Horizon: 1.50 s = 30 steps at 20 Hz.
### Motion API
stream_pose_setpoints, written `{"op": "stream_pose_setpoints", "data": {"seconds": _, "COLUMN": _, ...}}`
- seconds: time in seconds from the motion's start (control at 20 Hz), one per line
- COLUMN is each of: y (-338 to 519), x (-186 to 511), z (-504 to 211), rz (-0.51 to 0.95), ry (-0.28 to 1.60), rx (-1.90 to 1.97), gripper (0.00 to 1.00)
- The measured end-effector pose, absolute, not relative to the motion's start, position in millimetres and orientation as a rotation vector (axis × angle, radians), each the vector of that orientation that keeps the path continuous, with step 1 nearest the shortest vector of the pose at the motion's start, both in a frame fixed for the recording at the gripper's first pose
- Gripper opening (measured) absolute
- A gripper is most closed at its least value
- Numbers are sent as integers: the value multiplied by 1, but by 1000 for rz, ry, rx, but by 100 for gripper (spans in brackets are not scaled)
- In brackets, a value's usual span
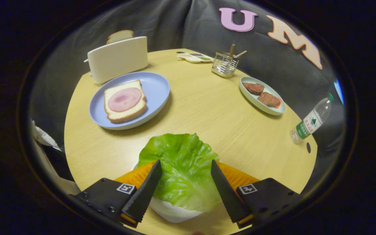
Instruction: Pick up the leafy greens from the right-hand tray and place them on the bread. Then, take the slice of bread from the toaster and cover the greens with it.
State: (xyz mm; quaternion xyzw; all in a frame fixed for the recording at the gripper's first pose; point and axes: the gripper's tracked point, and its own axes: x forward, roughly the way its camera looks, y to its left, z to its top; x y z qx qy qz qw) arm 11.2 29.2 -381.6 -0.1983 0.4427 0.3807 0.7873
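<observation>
A green leaf of lettuce [181, 166] lies on a white tray [171, 212] over orange slices [135, 176], directly between my fingers. My gripper [186, 164] is open, with a fingertip on each side of the leaf and neither pressing on it. Beyond the fingers to the left, a slice of bread [125, 101] topped with a round of ham [124, 99] rests on a blue plate [155, 88]. Behind the plate stands a white toaster [117, 58] with another bread slice [120, 36] sticking out of its top.
A pale green oval dish [250, 98] with two brown meat patties sits at the far right of the round wooden table [214, 120]. A wire holder [224, 63] with utensils and a small divided tray [195, 57] stand at the back. A plastic bottle [312, 122] is past the table's right edge.
</observation>
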Motion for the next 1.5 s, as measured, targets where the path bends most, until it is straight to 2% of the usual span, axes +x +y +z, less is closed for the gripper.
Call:
{"op": "stream_pose_setpoints", "data": {"seconds": 0.45, "y": 29, "x": 5, "z": -388, "rz": 771, "ry": 1052, "rx": -296, "gripper": 94}}
{"op": "stream_pose_setpoints", "data": {"seconds": 0.75, "y": 32, "x": 4, "z": -384, "rz": 767, "ry": 1040, "rx": -311, "gripper": 59}}
{"op": "stream_pose_setpoints", "data": {"seconds": 0.8, "y": 34, "x": 1, "z": -383, "rz": 774, "ry": 1037, "rx": -309, "gripper": 59}}
{"op": "stream_pose_setpoints", "data": {"seconds": 1.0, "y": 35, "x": 1, "z": -382, "rz": 760, "ry": 1030, "rx": -327, "gripper": 15}}
{"op": "stream_pose_setpoints", "data": {"seconds": 1.5, "y": 36, "x": 0, "z": -357, "rz": 735, "ry": 991, "rx": -359, "gripper": 15}}
